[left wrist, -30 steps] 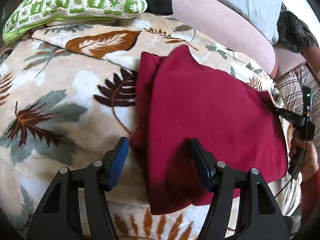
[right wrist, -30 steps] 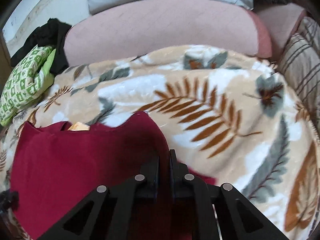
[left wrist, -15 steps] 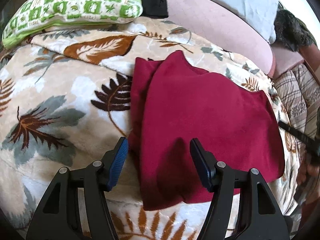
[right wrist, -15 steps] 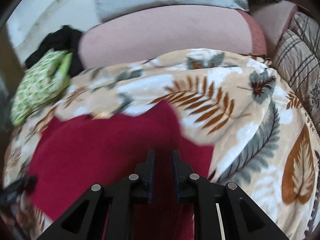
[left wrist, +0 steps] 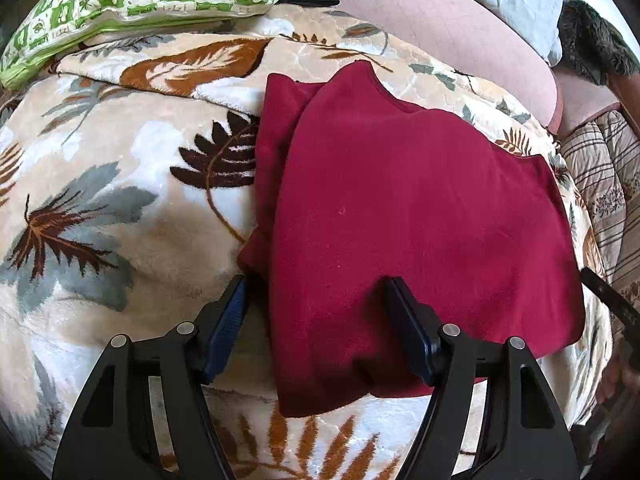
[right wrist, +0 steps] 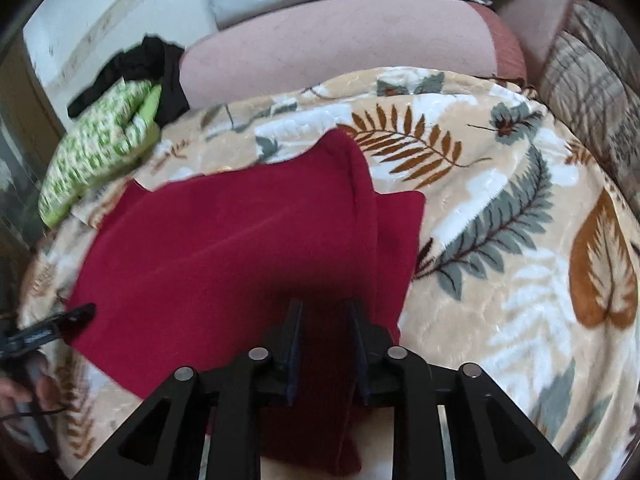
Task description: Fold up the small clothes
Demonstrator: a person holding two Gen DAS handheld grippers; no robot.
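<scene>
Partly, the near edge of the dark red garment (right wrist: 248, 248) is being hidden by the right gripper (right wrist: 325, 312), and that view is being blurred at its left side. The garment is being left folded on the leaf-print blanket (left wrist: 104, 240), while the left gripper (left wrist: 316, 288) is being held spread above its near corner, gripping nothing. Compared with a second ago, the right jaws, then pressed together, have just been opening and are now being kept slightly parted over the cloth.

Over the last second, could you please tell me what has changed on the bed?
The right tongs have just been opening, letting go of the red garment and drawing back over its edge. The left tongs have opened slightly wider, gripping nothing. The garment stays folded on the leaf-print blanket.
</scene>
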